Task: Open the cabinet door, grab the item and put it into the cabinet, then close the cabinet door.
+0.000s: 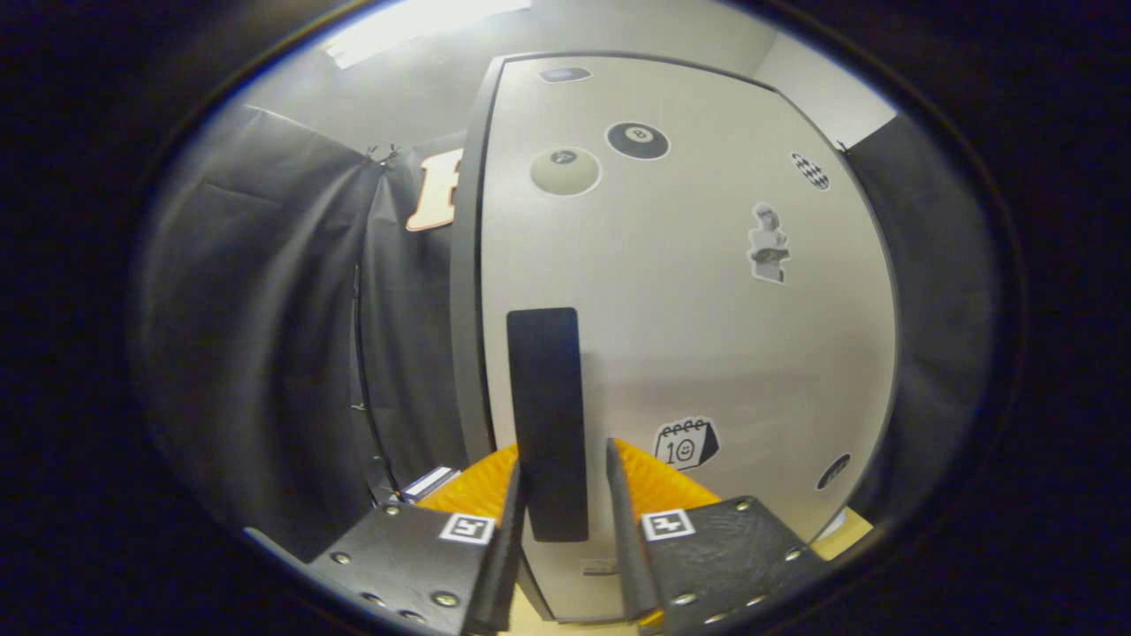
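Gripper [563, 495] fingers straddle the lower part of the dark vertical handle [548, 415] on the pale cabinet door [707, 336], one finger on each side of the bar. The left finger looks to be against the handle's edge, while a thin pale strip shows between the bar and the right finger, so I judge the gripper partly open and not yet clamped on anything. The door looks shut or nearly so against the cabinet's dark frame, dotted with stickers such as an eight-ball [637, 140] and a small calendar [686, 442]. The item to be stored cannot be picked out from here; a small bluish-white object [430, 482] lies low beside the left finger, but what it is I cannot tell. The likely risk: pulling before both fingers press on the bar would let them slide off, and gripping so low on the handle may twist the hold.
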Motion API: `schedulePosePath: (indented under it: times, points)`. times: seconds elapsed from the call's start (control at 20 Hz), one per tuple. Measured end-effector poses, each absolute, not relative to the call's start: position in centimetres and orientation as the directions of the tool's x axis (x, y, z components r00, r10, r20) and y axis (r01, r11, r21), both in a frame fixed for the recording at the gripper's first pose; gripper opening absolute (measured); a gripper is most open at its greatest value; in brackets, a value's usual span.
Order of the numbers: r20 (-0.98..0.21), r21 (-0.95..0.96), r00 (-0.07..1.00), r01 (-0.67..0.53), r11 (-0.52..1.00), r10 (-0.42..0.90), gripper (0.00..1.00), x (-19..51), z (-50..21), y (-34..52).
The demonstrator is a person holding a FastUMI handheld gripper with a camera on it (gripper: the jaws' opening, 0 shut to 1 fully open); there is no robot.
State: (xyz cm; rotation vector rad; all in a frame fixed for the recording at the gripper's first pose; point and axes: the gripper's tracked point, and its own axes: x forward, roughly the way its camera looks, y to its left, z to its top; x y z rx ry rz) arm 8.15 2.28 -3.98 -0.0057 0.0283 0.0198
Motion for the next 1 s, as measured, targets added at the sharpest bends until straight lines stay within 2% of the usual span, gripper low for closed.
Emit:
schedulePosePath:
  times: [0.15,0.25,0.35,0.4,1.0]
  points:
    - [-0.036,0.011,0.999,-0.018,1.0,0.018,0.28,7.5,-4.0,2.1]
    - [-0.037,0.002,0.999,-0.016,1.0,0.016,0.21,7.5,-3.9,2.1]
    - [-0.037,-0.005,0.999,-0.017,1.0,0.016,0.21,7.5,-3.9,2.1]
    - [-0.031,-0.012,0.999,-0.017,1.0,0.017,0.1,7.3,-3.8,2.1]
    - [-0.02,-0.004,0.999,-0.028,1.0,0.028,0.1,4.7,-3.3,1.2]
